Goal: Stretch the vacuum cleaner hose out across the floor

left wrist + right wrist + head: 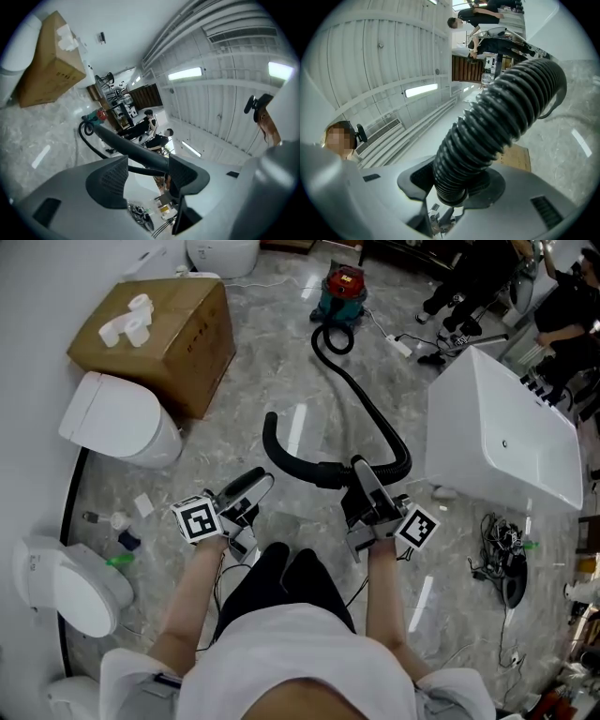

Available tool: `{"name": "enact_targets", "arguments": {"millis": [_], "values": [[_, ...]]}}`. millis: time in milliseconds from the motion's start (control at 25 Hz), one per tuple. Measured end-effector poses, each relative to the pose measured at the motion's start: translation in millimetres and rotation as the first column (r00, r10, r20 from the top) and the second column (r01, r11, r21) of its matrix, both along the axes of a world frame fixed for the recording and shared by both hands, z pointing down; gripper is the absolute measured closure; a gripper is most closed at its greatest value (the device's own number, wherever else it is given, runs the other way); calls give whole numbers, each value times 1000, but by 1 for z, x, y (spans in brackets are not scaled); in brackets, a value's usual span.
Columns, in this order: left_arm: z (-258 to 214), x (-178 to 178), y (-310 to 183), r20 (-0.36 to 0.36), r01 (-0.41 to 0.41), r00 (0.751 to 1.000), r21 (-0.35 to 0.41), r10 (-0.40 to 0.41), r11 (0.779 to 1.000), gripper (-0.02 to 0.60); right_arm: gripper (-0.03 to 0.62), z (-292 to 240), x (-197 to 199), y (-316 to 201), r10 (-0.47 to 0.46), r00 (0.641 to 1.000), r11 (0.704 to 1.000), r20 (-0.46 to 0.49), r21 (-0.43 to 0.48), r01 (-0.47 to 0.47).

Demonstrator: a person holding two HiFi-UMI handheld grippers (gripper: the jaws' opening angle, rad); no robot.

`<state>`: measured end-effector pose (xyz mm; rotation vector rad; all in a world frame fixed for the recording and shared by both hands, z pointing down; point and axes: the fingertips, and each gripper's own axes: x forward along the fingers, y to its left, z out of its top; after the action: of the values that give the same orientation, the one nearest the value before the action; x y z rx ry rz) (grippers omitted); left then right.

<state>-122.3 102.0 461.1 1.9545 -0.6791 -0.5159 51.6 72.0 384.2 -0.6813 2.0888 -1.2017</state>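
The right hand-held gripper (360, 474) is pinching the ribbed black vacuum hose (377, 420) near its curved end. The left hand-held gripper (251, 487) is hovering just left, jaws spread, clasping nothing.

Head view steeply down; gripper views close, roughly level; all share hose (380, 419).
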Motion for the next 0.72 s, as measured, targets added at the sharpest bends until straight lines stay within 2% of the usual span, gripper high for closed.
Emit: {"name": "enact_targets", "arguments": {"millis": [120,240,360,440,720], "values": [[-8,17,-6,-114,-23,993,-36,19,999,296,424,-2,-6,2,-13,1000,1000,7,3,13],[-12,35,-13,-176,-50,984,-50,40,998,268,424,-4,-11,5,-20,1000,1000,11,4,20],[-19,40,-23,-245,-30,969,-59,15,998,268,424,-4,-15,7,-26,1000,1000,11,4,26],[-23,40,-31,-273,-17,962,-60,0,998,268,424,-4,-16,8,-26,1000,1000,16,6,26],[-40,43,-38,-346,-39,938,-30,26,999,268,424,-8,-12,8,-13,999,1000,48,12,12]]}}
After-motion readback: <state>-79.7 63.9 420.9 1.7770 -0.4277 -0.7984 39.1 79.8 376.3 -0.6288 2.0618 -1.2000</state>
